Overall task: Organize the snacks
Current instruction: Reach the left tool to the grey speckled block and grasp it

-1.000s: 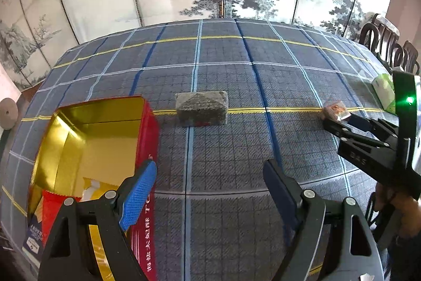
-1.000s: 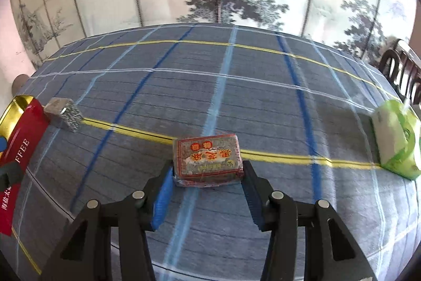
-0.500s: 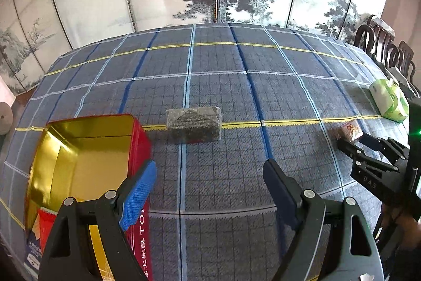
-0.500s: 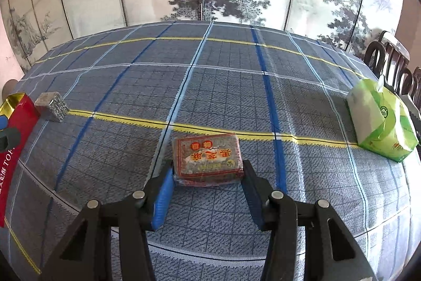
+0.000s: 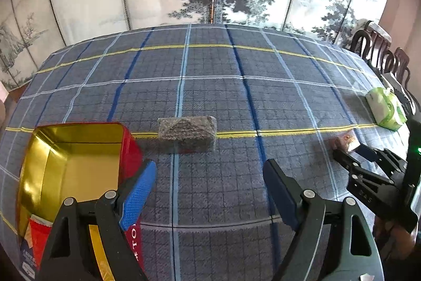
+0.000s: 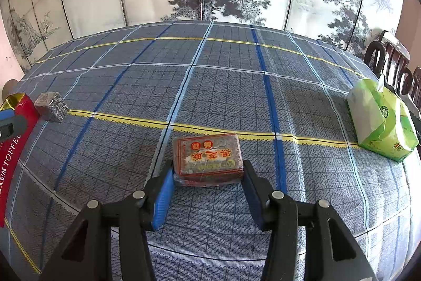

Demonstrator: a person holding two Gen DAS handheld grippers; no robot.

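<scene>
My right hand-held gripper (image 6: pixel 208 191) is clamped on the red-brown wrapped snack block with yellow characters (image 6: pixel 208 158), one blue pad on each short side. Compared with a second ago the grip is the same, but the green tissue pack (image 6: pixel 381 120) at 2 o'clock now stands closer and fuller in this view, so I judge the block is being carried, not resting on the blue checked bench (image 6: pixel 223 86). My left hand-held gripper (image 5: pixel 208 191) has its jaws wide apart with nothing between them. The grey foil-wrapped snack block (image 5: pixel 187 134) has come lower toward it, at 12 o'clock, and the open red tin with golden inside (image 5: pixel 68 165) lies at 9 o'clock. I think the held block must go to this tin next
</scene>
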